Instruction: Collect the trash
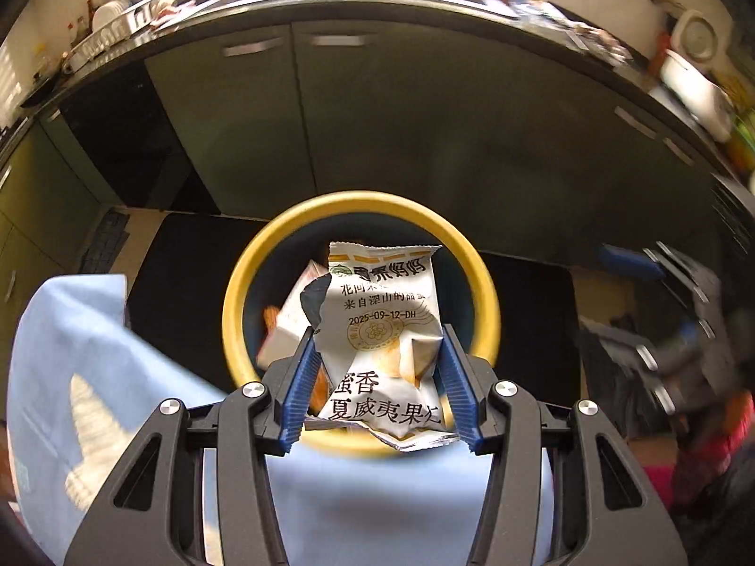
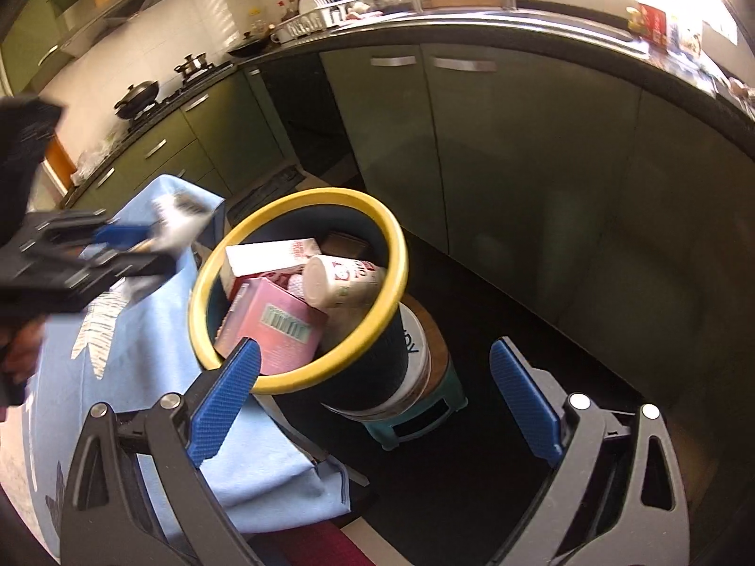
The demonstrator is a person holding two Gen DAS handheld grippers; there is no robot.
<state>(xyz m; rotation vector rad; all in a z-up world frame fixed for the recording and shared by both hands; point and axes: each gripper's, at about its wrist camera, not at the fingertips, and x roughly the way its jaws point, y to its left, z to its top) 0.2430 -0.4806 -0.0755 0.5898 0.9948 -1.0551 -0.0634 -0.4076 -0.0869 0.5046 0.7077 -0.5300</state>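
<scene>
In the left wrist view my left gripper [image 1: 377,330] is shut on a torn white snack wrapper [image 1: 384,297] with printed text, held between its blue pads [image 1: 302,377]. Directly beneath it is a dark trash bin with a yellow rim [image 1: 236,292]. In the right wrist view the bin's yellow rim [image 2: 302,379] rings a pink carton [image 2: 273,325], a white cup [image 2: 339,283] and a white box [image 2: 269,254]. My right gripper [image 2: 375,346] hangs open and empty in front of the bin. My left gripper [image 2: 137,240] shows blurred at the left, carrying the wrapper [image 2: 181,212].
A light blue cloth [image 2: 141,377] drapes a surface left of the bin. The bin rests on a white can atop a teal stool [image 2: 415,420]. Green cabinets [image 2: 519,165] and a dark countertop [image 2: 519,33] with dishes run behind. The floor is dark.
</scene>
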